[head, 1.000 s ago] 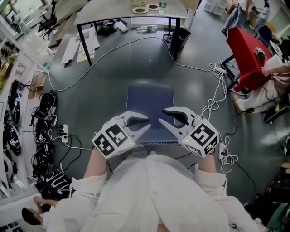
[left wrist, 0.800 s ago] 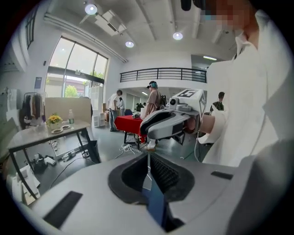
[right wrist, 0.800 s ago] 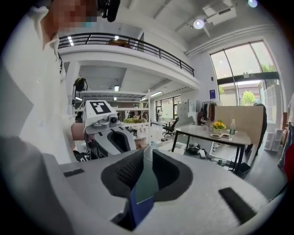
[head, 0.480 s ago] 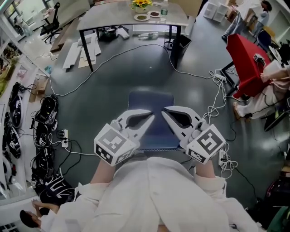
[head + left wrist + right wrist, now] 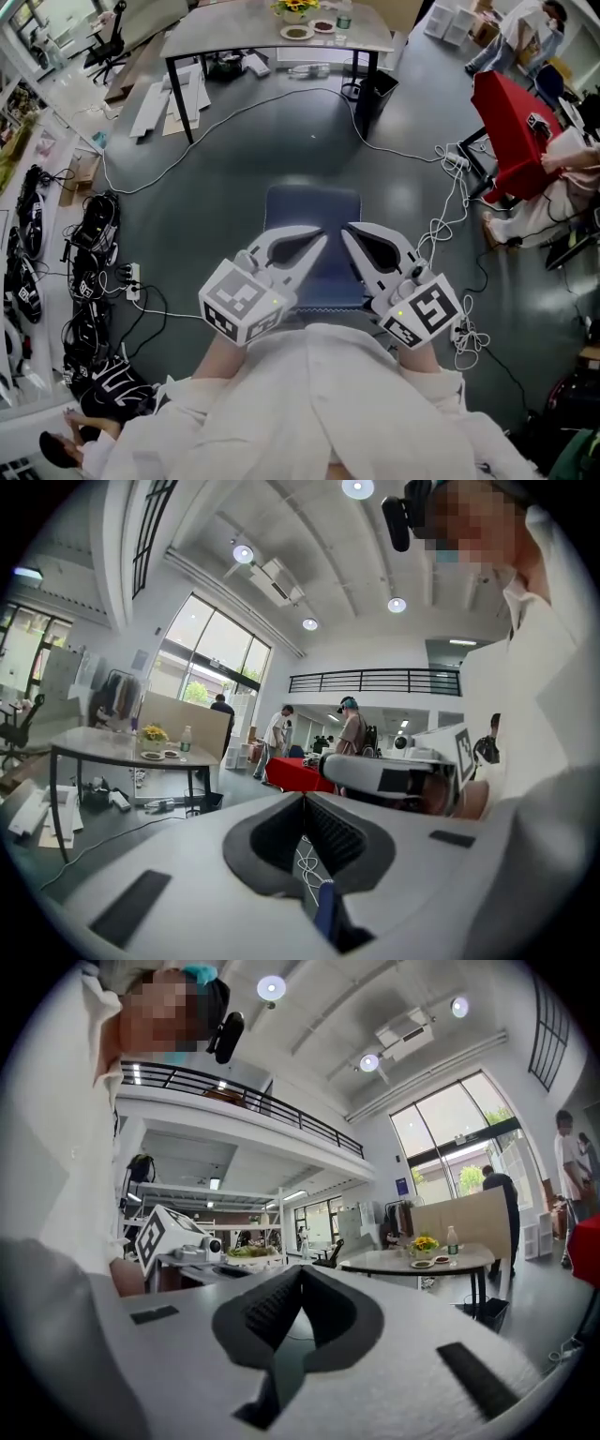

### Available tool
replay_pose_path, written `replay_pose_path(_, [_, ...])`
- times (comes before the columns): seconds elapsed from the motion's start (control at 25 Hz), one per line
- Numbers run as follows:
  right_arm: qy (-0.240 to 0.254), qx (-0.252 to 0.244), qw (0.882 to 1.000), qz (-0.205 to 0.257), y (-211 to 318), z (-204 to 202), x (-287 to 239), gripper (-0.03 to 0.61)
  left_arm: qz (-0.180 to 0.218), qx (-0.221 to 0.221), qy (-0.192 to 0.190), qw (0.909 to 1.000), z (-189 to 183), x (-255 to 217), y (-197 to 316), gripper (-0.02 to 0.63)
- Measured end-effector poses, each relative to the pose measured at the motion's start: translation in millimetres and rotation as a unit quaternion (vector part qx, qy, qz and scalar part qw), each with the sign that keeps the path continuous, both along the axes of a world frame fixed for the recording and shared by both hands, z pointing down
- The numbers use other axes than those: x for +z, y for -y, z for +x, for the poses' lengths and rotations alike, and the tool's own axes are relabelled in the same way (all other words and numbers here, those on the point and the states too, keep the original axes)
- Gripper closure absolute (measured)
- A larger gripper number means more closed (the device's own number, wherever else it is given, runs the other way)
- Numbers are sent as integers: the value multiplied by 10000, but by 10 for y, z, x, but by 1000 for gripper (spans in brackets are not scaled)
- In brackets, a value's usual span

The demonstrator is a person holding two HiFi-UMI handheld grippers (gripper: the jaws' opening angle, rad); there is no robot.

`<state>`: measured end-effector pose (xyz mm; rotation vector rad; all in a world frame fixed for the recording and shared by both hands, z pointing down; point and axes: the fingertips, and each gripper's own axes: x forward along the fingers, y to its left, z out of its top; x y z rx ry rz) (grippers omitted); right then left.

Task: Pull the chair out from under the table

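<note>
The chair (image 5: 312, 208), with a dark blue seat, stands out on the grey floor right in front of me, well away from the grey table (image 5: 234, 36) at the far end. Both grippers hover above the seat's near half, side by side and pointing forward. My left gripper (image 5: 322, 242) is shut with nothing in it; in its own view the pads meet at the tip (image 5: 303, 799). My right gripper (image 5: 345, 233) is shut and empty as well, its jaws pressed together (image 5: 301, 1272). A sliver of blue seat (image 5: 328, 913) shows below the left jaws.
White cables (image 5: 441, 202) trail over the floor right of the chair and a power strip (image 5: 129, 278) lies to its left. A black bin (image 5: 375, 80) stands by the table leg. A red-covered stand (image 5: 511, 117) and people are at the right; black bags (image 5: 89, 225) line the left.
Both grippers have lifted off the seat's near edge and tipped up towards level. The right jaws, open a second ago, have closed; the left jaws have closed the last bit.
</note>
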<state>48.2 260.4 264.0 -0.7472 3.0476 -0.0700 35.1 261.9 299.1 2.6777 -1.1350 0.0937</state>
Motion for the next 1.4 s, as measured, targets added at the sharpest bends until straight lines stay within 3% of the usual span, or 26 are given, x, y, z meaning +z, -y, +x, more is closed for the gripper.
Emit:
replay_pose_path(0.36, [-337,-125,9994,23,-26,-17,74,575,-37,-80,-33,10000,27,-11,51,598])
replay_pose_path(1.4, [-372,-43,9993,27,-29,-41,64,575,-99,-48,171,9998,16,45,-3,598])
